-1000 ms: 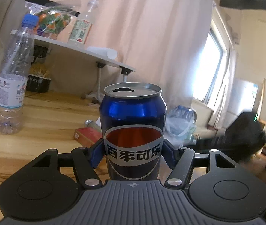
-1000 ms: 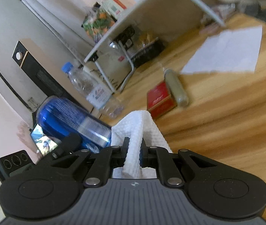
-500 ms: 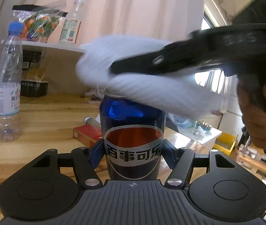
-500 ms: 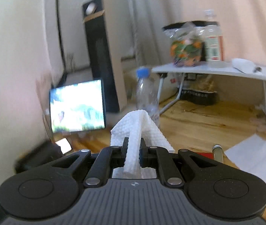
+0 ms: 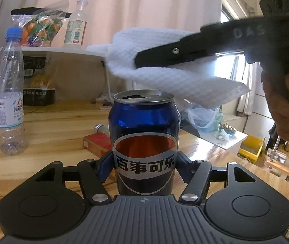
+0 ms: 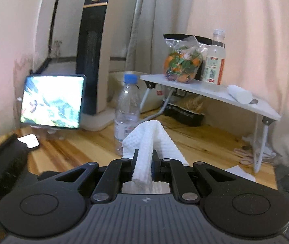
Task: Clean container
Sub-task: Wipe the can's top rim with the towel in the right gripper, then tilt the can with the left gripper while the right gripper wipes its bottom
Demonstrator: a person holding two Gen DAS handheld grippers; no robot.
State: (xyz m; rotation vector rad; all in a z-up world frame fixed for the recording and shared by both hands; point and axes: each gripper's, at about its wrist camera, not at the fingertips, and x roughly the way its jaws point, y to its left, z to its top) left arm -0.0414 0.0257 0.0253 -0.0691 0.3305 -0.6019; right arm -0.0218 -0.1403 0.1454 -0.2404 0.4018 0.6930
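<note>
My left gripper (image 5: 144,162) is shut on an upright blue Pepsi can (image 5: 144,142) with an open top, held above the wooden table (image 5: 53,126). My right gripper (image 6: 143,163) is shut on a folded white paper towel (image 6: 146,142). In the left wrist view the right gripper (image 5: 140,61) comes in from the right and holds the towel (image 5: 175,75) a little above the can's top, with a gap between them. The can does not show in the right wrist view.
A clear water bottle (image 5: 9,93) stands on the table at left. A red box (image 5: 96,142) and a small tube (image 5: 100,129) lie behind the can. A white folding shelf (image 6: 209,95) carries a fruit bag and a bottle. A lit tablet (image 6: 51,101) leans at the wall.
The right gripper swung in with the towel from beside the can to over its top, then lifted slightly, so the can's rim shows again. The left gripper kept hold of the can.
</note>
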